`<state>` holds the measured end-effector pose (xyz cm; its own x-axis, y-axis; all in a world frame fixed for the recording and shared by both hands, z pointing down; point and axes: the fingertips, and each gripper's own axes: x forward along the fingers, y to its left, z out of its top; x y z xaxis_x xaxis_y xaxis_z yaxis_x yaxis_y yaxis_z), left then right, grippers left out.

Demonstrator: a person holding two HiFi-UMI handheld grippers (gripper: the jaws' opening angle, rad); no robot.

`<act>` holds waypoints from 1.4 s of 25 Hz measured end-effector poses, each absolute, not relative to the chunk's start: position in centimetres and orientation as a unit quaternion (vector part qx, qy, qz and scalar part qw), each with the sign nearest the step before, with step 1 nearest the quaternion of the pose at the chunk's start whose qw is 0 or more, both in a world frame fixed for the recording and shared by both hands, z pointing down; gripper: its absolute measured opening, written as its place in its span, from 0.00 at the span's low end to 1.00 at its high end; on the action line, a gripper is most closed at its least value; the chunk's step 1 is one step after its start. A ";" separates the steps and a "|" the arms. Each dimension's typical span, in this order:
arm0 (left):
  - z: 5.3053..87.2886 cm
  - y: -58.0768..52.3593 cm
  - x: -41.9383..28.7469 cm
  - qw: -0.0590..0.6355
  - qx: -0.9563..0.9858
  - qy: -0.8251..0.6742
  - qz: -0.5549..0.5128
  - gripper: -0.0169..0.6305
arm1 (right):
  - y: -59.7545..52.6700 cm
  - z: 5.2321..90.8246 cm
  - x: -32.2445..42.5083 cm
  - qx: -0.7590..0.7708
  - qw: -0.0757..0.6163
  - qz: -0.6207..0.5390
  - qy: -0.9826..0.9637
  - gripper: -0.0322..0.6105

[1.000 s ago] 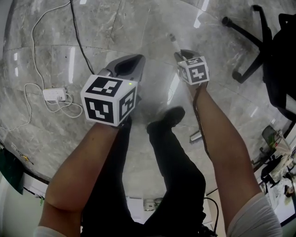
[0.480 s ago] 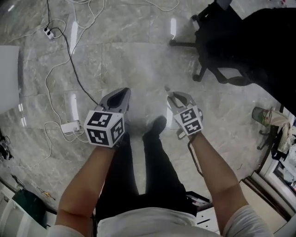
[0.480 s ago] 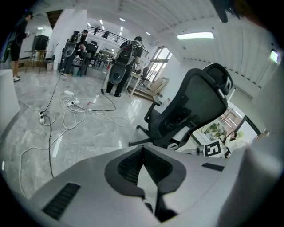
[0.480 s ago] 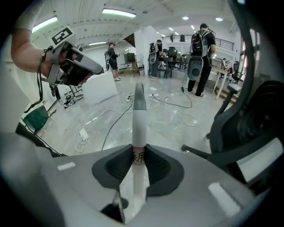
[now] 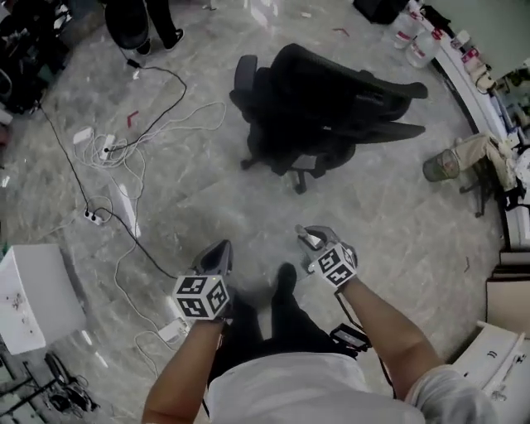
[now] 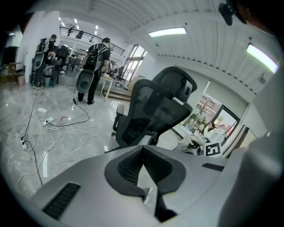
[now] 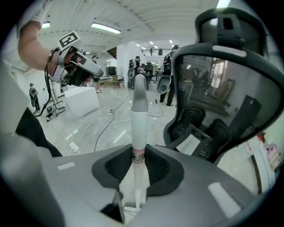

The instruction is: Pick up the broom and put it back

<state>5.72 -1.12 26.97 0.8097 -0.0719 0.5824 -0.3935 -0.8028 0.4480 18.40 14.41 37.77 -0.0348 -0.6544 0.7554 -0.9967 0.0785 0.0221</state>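
The broom shows only as its white handle with a grey end, which stands up between the jaws of my right gripper. That gripper is shut on the handle. In the head view the right gripper is held out in front of the person's legs, and a short piece of the handle shows at its jaws. The brush end is hidden. My left gripper hangs level with it to the left. In the left gripper view its jaws meet at the tips with nothing between them.
A black office chair stands on the marble floor straight ahead. White and black cables with power strips trail at the left near a white box. A person stands far left. Desks and a bin line the right.
Both grippers have come up from near the floor to waist height, the right one with the handle in it. The head view has lifted, and the chair and room now show.
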 end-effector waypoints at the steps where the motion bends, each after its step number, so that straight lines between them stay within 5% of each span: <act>1: 25.3 0.0 7.0 0.280 0.911 -0.118 0.280 0.04 | 15.5 36.4 19.7 0.633 0.304 0.275 -0.657 0.18; 15: 10.9 9.0 15.3 0.205 0.945 -0.079 0.242 0.04 | 24.1 24.4 32.3 0.761 0.149 0.285 -0.563 0.19; 35: 13.1 8.3 17.0 0.227 0.931 -0.114 0.264 0.04 | 18.8 31.9 52.2 0.789 0.078 0.400 -0.460 0.19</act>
